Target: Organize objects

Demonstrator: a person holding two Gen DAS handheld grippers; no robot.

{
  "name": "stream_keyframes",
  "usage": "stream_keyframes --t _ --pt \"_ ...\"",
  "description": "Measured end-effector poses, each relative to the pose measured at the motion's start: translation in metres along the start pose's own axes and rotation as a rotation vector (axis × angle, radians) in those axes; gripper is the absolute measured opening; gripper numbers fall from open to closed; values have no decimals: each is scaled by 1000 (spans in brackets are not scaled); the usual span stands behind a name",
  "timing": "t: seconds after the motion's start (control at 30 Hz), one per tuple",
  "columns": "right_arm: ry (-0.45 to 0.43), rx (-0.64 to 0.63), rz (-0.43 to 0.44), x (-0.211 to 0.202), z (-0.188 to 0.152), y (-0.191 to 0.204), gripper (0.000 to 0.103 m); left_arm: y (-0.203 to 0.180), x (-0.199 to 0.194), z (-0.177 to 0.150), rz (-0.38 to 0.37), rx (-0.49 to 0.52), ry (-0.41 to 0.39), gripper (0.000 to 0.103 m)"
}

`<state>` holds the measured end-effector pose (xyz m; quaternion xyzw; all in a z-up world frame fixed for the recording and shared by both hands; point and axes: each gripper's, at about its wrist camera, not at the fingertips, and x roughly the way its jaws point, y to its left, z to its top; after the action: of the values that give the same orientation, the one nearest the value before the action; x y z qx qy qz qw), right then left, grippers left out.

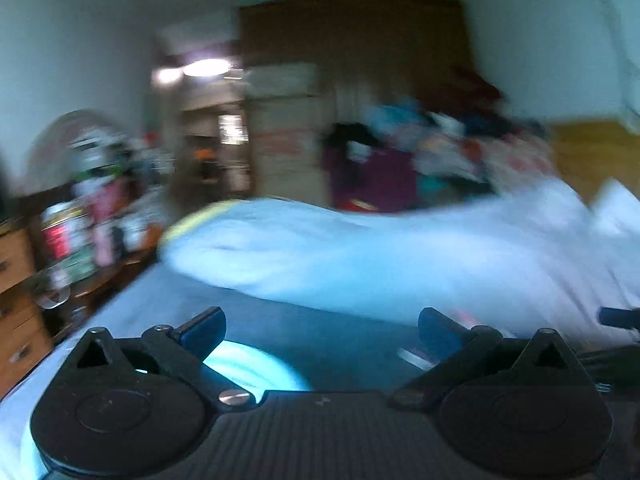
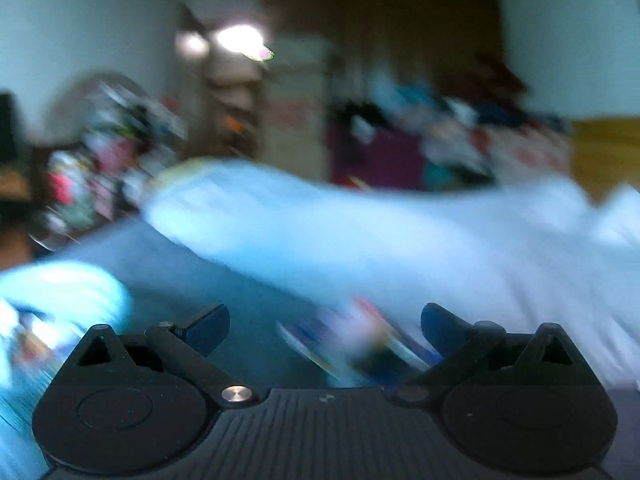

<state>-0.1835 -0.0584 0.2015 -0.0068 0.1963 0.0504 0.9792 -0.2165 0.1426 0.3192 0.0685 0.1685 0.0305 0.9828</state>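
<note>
Both grippers hang over the bed [image 1: 280,332], fingers spread wide and empty. The right gripper [image 2: 325,330] is nearer the blurred booklet [image 2: 360,344], lying low centre between its fingers, long axis slanting down-right. The left gripper [image 1: 322,330] sees only its edge.

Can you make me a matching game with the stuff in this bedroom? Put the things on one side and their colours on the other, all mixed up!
Things:
1. wardrobe
2. rumpled duvet
3. bed sheet
4. left gripper fingers

Colours:
A. dark blue
B. brown
C. pale whitish blue
D. blue-grey

Pairs: 1-B, 2-C, 3-D, 4-A
</note>
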Motion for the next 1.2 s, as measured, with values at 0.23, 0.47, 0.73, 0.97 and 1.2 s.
stream_keyframes --t 0.23,0.47,0.73,0.97,1.2 --pt "245 7 -130 41 -93 -66 103 -107 84 -84 -116 116 292 103" --pt "334 -16 -136 79 -119 -64 103 -104 163 -142 -9 -48 533 103" --pt "364 53 -114 95 -129 -71 103 -91 190 -162 29 -124 573 103" --pt "343 89 -135 91 -137 -69 103 -91 184 -159 26 -140 546 103" --pt "353 115 -137 92 -137 -71 103 -91 186 -158 20 -149 552 103"
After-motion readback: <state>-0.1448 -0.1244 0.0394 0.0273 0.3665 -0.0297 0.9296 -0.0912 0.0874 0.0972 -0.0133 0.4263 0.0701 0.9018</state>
